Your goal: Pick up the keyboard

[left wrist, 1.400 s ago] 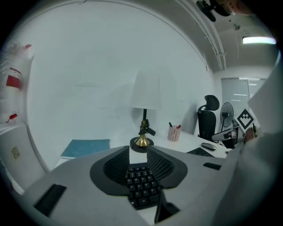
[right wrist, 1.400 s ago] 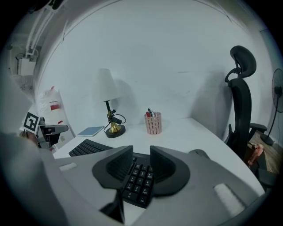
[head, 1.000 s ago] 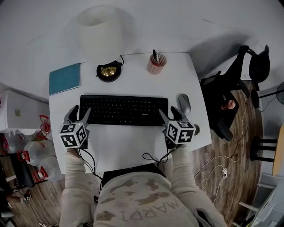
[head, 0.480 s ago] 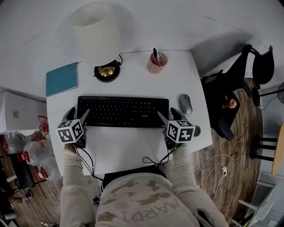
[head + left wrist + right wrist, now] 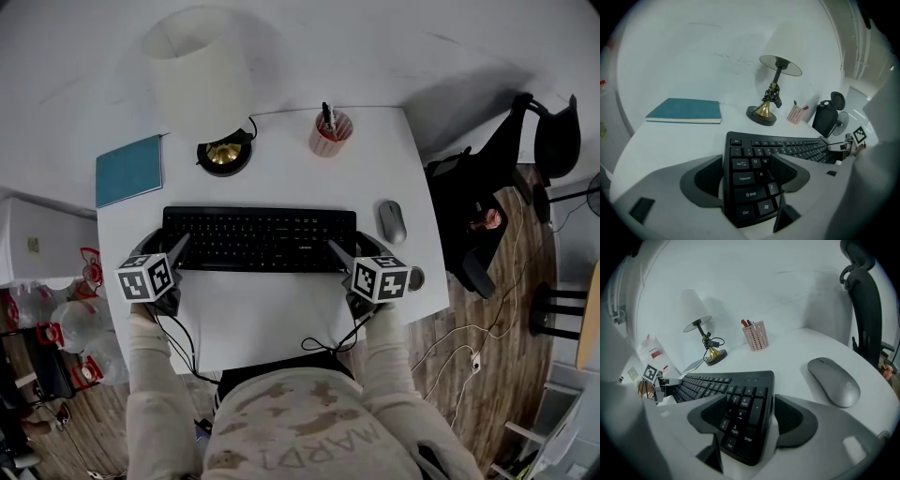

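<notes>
The main risk is a poor hold. Each gripper has one jaw outside a short end of the keyboard [image 5: 260, 237] and the other jaw above the keys. If they close like this, the inner jaws would likely press on key tops instead of a firm edge. The keyboard could then slide out or twist as it leaves the table [image 5: 281, 314]. Raising one end ahead of the other would tip it and drag the far end across the surface. The mouse [image 5: 391, 221] sits just beside the outer jaw of the right gripper [image 5: 352, 247], so a sideways correction there could knock it towards the table's right edge.

The keyboard lies flat across the middle of the table, its long side parallel to the front edge. The left gripper [image 5: 168, 246] stands wide at the keyboard's front-left corner. In the left gripper view the corner keys fill the gap between its jaws and neither pad seems to press on it. The right gripper's jaws are opening around the front-right corner. The number keys lie between them, the outer jaw stands clear of the short end, and nothing is clamped yet.
</notes>
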